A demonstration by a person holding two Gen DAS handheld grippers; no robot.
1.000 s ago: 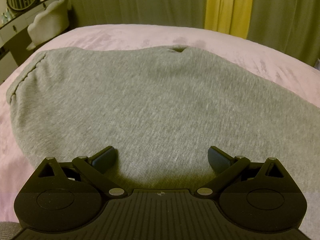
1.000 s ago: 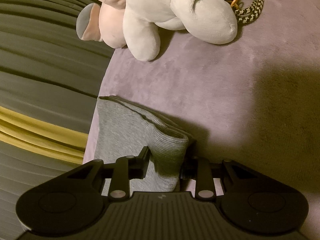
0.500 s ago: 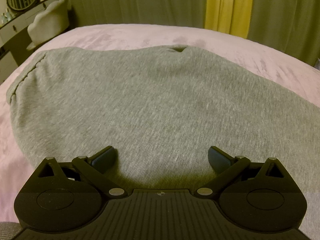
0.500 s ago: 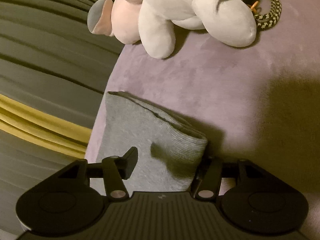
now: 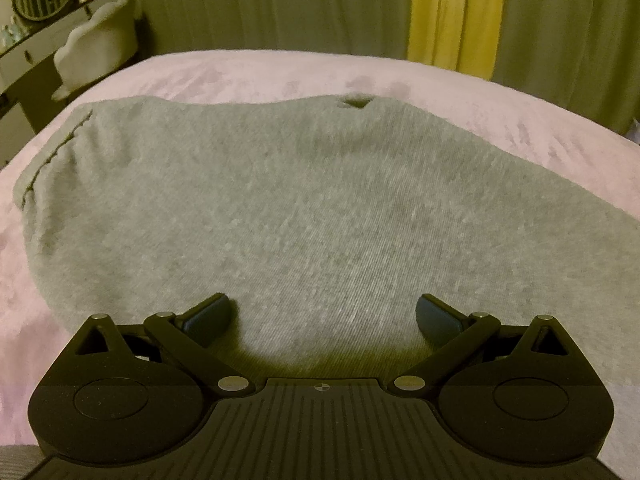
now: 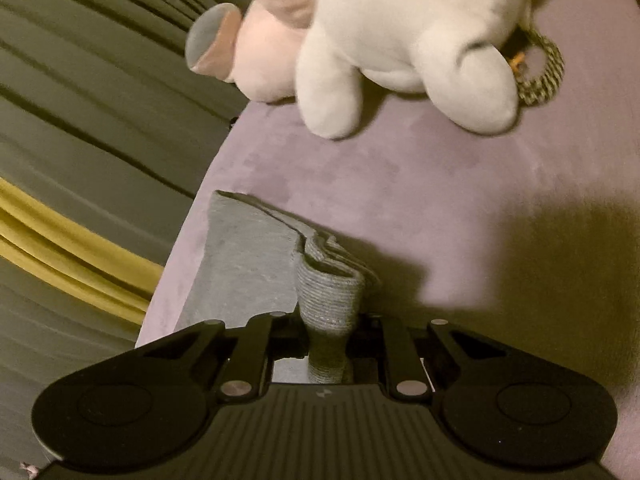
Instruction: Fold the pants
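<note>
You have no words, numbers or brand names to read in either view; the only mark is a small round crosshair sign [image 5: 322, 387] on the ribbed black plastic gripper body [image 5: 320, 432], centred at its top edge.

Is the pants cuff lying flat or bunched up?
Bunched: the pants cuff stands pinched between the closing right claw jaws, lifted off the bedspread.

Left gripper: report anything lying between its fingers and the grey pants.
Nothing visible does. The left gripper hangs open right over the grey pants, bare fabric between its fingers. The plush toy lies away from it, beyond the cuff pinched in the closing right gripper.
</note>
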